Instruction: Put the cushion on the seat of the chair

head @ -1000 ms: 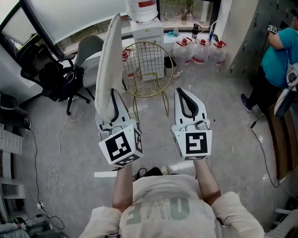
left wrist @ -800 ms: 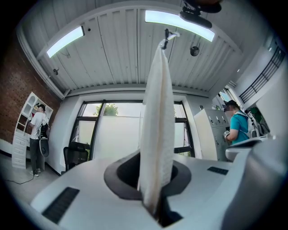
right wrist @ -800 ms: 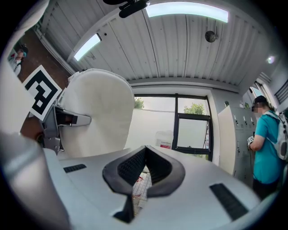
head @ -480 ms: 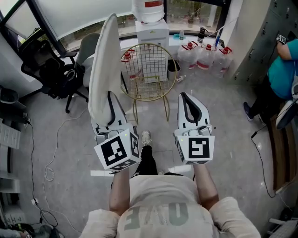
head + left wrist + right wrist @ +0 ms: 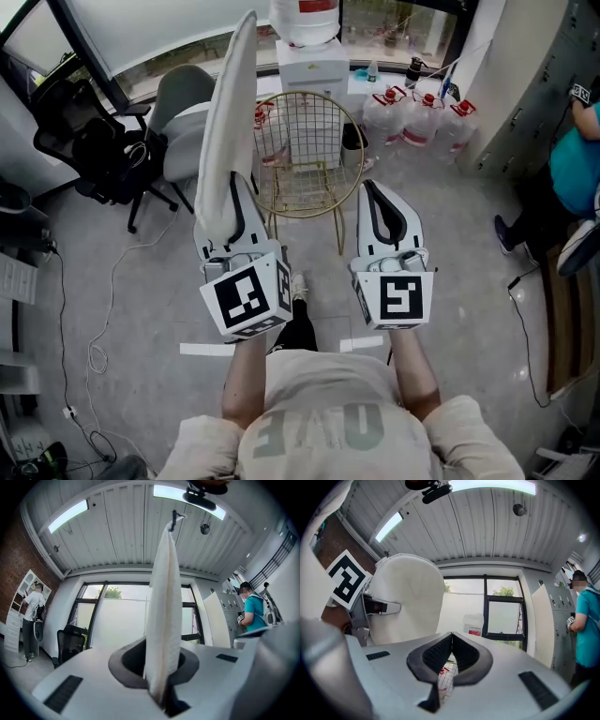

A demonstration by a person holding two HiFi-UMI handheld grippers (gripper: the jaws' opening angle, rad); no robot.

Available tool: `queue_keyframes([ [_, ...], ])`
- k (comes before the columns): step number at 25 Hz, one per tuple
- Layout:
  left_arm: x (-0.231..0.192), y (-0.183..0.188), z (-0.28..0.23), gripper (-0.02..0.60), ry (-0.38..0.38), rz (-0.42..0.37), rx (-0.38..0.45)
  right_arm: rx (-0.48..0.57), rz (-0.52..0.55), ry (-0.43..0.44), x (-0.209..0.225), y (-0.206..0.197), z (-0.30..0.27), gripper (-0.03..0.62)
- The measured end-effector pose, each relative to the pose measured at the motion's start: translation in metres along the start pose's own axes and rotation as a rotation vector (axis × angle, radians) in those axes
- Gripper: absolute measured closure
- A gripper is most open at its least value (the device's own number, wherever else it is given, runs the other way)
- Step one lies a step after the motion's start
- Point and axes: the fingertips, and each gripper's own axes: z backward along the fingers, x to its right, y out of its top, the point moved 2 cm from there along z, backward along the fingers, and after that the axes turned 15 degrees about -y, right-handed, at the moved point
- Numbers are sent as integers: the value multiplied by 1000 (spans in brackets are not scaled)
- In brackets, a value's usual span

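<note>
A flat white cushion (image 5: 228,122) stands upright and edge-on, with my left gripper (image 5: 239,192) shut on its lower edge. In the left gripper view the cushion (image 5: 163,620) rises straight out of the clamped jaws (image 5: 161,686). The gold wire chair (image 5: 309,150) stands just ahead of both grippers, its seat bare. My right gripper (image 5: 372,187) is held beside the left one, shut with nothing in it. In the right gripper view its pads (image 5: 451,641) meet, and the cushion's broad face (image 5: 410,602) fills the left.
A grey office chair (image 5: 183,122) and a black one (image 5: 84,141) stand to the left. Behind the gold chair are a water dispenser (image 5: 309,56) and water jugs (image 5: 417,117). A person in teal (image 5: 577,159) stands at the right. A cable (image 5: 103,309) lies on the floor.
Both grippers have moved forward towards the gold chair, the cushion going with the left one. The person's foot has stepped ahead. Neither gripper's jaws have changed.
</note>
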Motion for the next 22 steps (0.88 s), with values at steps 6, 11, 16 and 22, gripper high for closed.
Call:
queue_keyframes([
  [6,-34,-28,-73,535,-22,27,-27,-37,5,-4,-16,-21,-78,577],
  [11,-71,-37,-152,535,-49,32,-16,-21,4,-18,-31,-24,-167,577],
  [16,-106,-40,-227,536,-71,9,14,19,18,-30,-49,-22,-254,577],
  [22,-129,-49,-287,537,-88,32,10,-30,-5,-72,-54,-42,-313,577],
])
